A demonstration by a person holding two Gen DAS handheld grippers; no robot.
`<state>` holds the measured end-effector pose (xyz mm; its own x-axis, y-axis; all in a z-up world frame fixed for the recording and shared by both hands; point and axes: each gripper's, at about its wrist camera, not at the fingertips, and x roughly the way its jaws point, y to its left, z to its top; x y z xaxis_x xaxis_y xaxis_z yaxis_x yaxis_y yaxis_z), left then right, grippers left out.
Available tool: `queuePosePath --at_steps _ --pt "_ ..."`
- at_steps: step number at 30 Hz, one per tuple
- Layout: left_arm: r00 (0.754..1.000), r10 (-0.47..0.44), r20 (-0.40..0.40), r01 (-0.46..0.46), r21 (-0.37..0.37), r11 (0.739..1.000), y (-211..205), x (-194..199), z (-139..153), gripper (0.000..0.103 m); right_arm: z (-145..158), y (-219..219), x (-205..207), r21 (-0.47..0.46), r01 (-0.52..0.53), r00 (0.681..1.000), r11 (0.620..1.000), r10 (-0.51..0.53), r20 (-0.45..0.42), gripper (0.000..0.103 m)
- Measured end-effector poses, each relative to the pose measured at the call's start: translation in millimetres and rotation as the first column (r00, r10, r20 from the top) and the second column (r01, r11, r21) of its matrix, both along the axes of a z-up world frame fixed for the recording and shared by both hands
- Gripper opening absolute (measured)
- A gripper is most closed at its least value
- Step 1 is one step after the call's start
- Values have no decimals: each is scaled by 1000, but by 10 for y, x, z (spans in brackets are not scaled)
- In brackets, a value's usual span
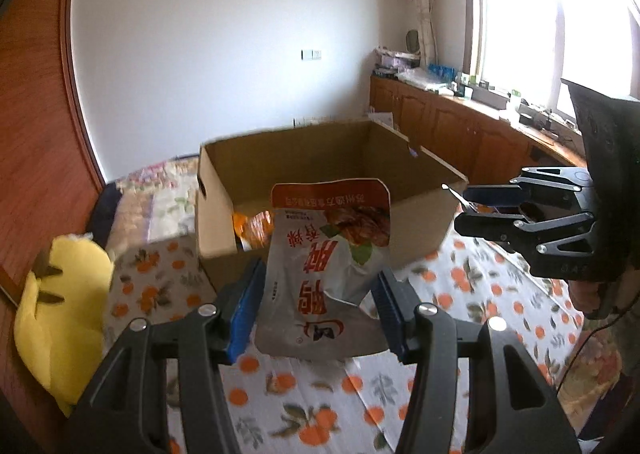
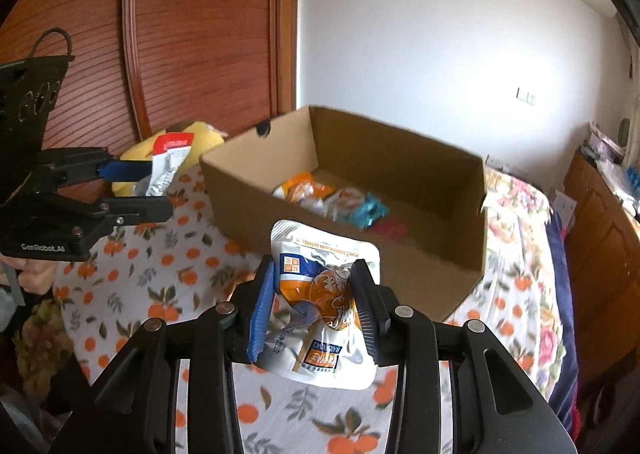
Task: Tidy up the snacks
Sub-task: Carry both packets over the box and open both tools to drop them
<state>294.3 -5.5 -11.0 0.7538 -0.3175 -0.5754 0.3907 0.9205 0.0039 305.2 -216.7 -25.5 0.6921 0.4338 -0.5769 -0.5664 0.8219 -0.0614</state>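
Observation:
My left gripper (image 1: 316,294) is shut on a silver snack pouch with a red top (image 1: 324,266), held in the air in front of an open cardboard box (image 1: 420,230). My right gripper (image 2: 314,302) is shut on a white, blue and orange snack pouch (image 2: 320,314), held above the bed near the box (image 2: 256,210). Several snack packs (image 2: 332,198) lie in the box. The right gripper also shows in the left wrist view (image 1: 460,206). The left gripper with its pouch (image 2: 168,162) shows in the right wrist view (image 2: 156,190).
The box stands on a bed with an orange-print sheet (image 1: 300,406). A yellow plush toy (image 1: 64,318) lies at the left by a wooden wardrobe (image 2: 180,34). Wooden cabinets (image 1: 460,126) under a window run along the right.

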Motion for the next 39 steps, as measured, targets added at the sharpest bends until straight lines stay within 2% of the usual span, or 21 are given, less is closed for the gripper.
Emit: queuePosePath --at_steps 9,18,25,32,39 --pt "998 1 66 -1 -1 1000 -95 513 243 53 281 69 404 15 4 998 1000 -5 60 38" --pt "999 10 48 -10 -8 1000 -191 1010 67 54 162 110 853 23 40 997 999 -42 66 38" --pt "1000 19 -2 -19 9 1000 -277 1357 -161 54 -65 89 1263 23 103 995 994 -103 10 38" --pt "997 22 -67 -19 34 999 -327 1400 -399 55 -303 21 1369 28 147 988 989 -145 -60 38" --pt "995 15 -99 -9 59 998 -399 1371 -476 57 -398 -1 1419 20 169 980 985 -166 -111 40"
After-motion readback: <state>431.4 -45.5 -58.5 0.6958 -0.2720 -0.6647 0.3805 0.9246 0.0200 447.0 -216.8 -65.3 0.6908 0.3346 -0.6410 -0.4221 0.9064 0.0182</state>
